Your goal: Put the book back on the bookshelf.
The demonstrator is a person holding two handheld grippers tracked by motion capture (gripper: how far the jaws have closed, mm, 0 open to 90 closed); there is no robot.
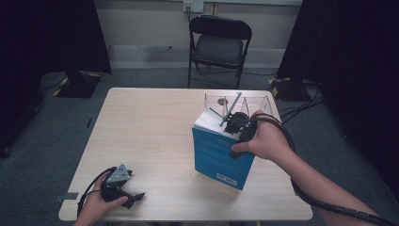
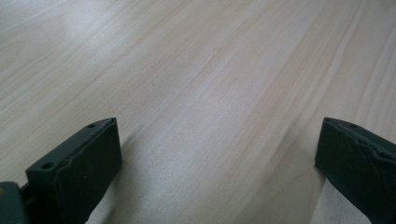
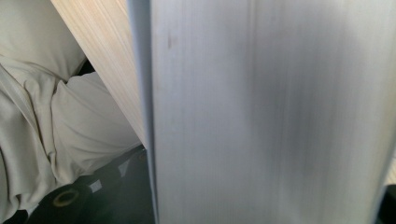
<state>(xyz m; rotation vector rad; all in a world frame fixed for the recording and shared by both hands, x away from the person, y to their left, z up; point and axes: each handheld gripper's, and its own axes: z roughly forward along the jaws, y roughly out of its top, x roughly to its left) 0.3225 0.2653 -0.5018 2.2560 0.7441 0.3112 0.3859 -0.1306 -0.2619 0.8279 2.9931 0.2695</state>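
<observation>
Blue-covered, the book [image 1: 220, 153] stands upright on the right of the table [image 1: 155, 132] with the right gripper [image 1: 237, 123] at its top edge (finger state hidden), while the left gripper [image 1: 123, 186] rests near the front-left edge, fingers [image 2: 79, 168] spread.

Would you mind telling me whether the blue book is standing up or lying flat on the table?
Standing up. In the high view the blue book stands on its lower edge on the table, cover facing the camera, with the right gripper at its top edge.
</observation>
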